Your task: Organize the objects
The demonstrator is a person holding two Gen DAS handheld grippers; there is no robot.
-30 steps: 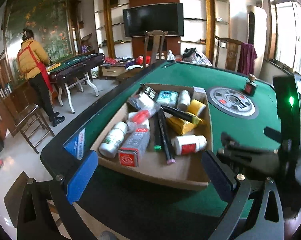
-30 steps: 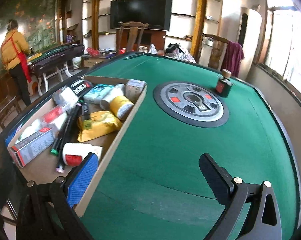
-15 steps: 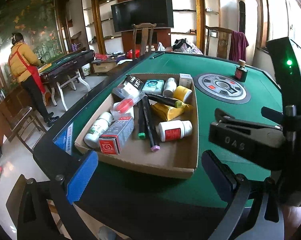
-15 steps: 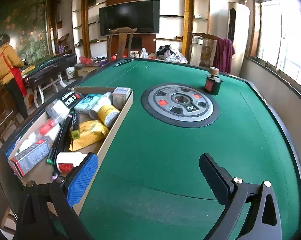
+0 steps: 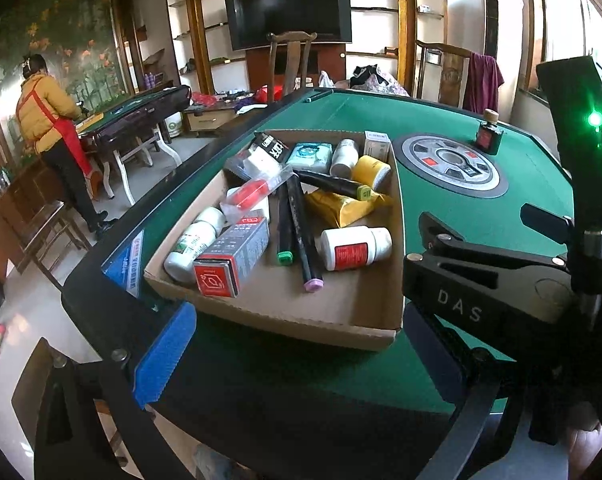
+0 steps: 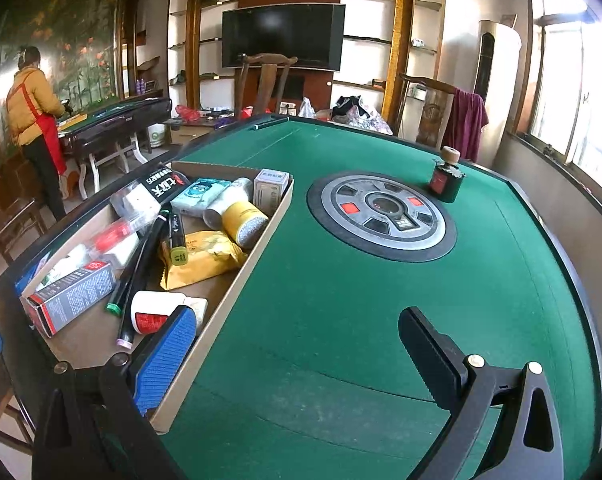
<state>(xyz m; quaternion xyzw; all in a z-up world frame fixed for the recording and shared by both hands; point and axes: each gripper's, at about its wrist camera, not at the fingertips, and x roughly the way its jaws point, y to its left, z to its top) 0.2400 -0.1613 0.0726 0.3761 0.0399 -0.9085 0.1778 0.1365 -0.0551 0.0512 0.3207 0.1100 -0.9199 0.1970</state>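
Note:
A shallow cardboard tray (image 5: 285, 320) sits on the green table's left side, holding several loose items: a white bottle with a red label (image 5: 355, 248), a grey box with a red end (image 5: 231, 258), dark markers (image 5: 301, 232), a yellow packet (image 5: 341, 206) and a yellow can (image 5: 371, 170). My left gripper (image 5: 297, 356) hangs open just short of the tray's near wall, holding nothing. My right gripper (image 6: 297, 356) is open over bare felt, its blue finger (image 6: 165, 356) by the tray's near right corner. A small dark corked bottle (image 6: 447, 178) stands alone far right.
A round grey control disc (image 6: 381, 216) is set into the green table (image 6: 341, 300) at its middle. Wooden chairs (image 6: 267, 80) stand behind the far edge. A person in a yellow jacket (image 6: 31, 120) stands at another table far left. The right gripper's body (image 5: 481, 280) fills the left view's right side.
Both views have drawn back and tilted up a little, so the tray sits farther off. The right gripper's body has come further into the left wrist view. Nothing was grasped.

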